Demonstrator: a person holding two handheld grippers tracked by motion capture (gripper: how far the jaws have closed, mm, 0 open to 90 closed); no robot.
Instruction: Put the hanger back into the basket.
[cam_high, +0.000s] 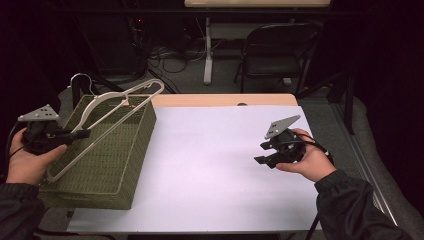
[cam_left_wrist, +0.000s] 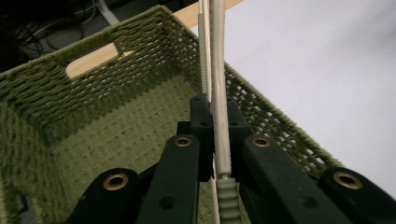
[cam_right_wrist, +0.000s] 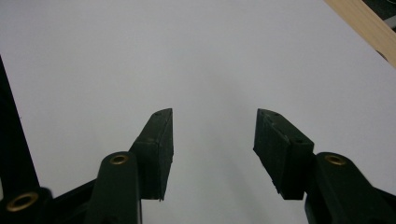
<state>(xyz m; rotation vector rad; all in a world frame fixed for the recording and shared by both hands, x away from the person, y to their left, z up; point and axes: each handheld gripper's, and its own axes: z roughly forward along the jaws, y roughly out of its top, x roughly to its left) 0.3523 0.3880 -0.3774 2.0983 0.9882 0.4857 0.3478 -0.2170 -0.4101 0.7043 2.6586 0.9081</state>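
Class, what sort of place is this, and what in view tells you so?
Probably a lab or workshop set up for recording: a white-covered table, cables on the floor behind it, a folding chair, and dark surroundings.

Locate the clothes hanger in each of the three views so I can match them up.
High view: hanger at left, slanting over the green basket, clamped by the left gripper.
Left gripper view: its bar runs up the centre, pinched between the jaws.
Right gripper view: not in it.
Shared landmark: the white table cover.
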